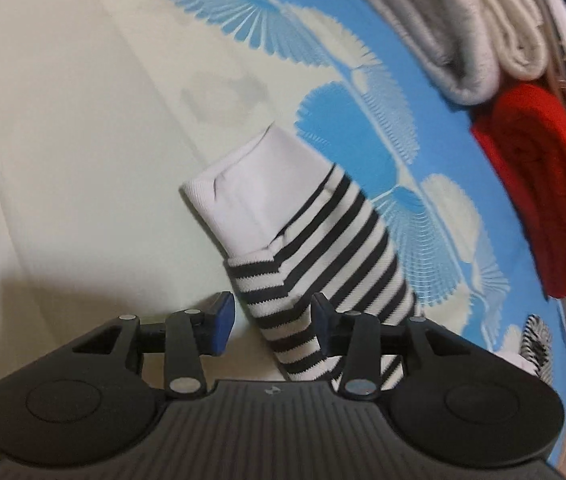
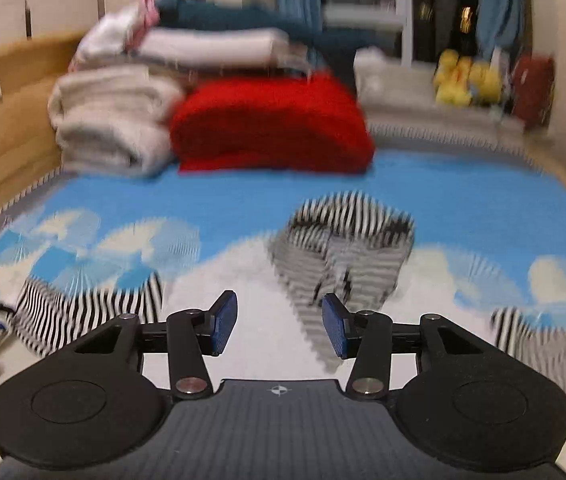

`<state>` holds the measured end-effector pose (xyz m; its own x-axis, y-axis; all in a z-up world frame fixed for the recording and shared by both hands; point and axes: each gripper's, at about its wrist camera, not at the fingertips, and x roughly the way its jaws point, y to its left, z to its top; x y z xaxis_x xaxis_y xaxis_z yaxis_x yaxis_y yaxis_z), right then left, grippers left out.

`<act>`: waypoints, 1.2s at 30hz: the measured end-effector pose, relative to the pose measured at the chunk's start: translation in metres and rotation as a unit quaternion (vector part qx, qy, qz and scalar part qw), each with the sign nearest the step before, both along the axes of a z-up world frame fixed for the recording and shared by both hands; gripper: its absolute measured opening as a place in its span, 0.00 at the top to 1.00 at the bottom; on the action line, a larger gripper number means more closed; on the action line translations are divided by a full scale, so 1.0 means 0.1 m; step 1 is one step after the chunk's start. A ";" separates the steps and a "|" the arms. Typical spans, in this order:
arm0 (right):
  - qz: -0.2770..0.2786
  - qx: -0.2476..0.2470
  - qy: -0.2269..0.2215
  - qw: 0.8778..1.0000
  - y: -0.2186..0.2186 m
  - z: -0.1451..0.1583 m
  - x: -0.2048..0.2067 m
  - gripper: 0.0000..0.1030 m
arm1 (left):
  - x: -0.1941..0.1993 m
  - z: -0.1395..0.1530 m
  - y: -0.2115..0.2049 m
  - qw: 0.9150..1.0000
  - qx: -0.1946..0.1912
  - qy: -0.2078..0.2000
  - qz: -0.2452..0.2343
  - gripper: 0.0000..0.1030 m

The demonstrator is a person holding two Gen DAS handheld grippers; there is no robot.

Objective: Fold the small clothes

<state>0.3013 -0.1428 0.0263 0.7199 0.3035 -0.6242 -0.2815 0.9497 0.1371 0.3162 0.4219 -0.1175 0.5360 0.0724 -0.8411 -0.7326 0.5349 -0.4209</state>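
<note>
On the left, the left gripper [image 1: 273,322] is seen pointed down at a folded striped sock [image 1: 323,252] lying on the bed sheet [image 1: 83,140]; its jaws stand spread, with the lower end of the sock between them. The right-hand pad lies against or just beside the fabric and the left-hand pad is apart from it, so nothing is pinched. The sock's white toe is tucked into the striped cuff, which suggests that this piece is finished. If the jaws were lifted while a pad still caught the knit, the fold could be dragged open. Further right, the right gripper [image 2: 279,326] is held above the sheet with its jaws spread and nothing between them. Ahead of it lies a crumpled striped garment [image 2: 347,236], heavily blurred, so its exact shape cannot be told; another striped piece [image 2: 87,308] lies at the left and a third [image 2: 539,344] at the far right. A grab made on so loose a heap could take a single layer or a bunched edge, and a skewed fold would follow. At the back, a red blanket [image 2: 271,124] and stacked pale blankets [image 2: 111,120] rest on the bed. No basket, box or other container can be made out in either view, so nothing can be said of contents.
</note>
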 end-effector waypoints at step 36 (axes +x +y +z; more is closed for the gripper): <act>-0.352 0.321 0.270 0.837 -1.63 -1.73 0.46 0.59 | 0.83 0.95 -2.98 0.948 0.109 -0.024 -0.298 0.64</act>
<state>0.3471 -0.3058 -0.1472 0.5275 0.3199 -0.7870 0.5847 0.5353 0.6095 0.3990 0.1243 -0.0224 0.5732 -0.0864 -0.8149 -0.2557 0.9259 -0.2781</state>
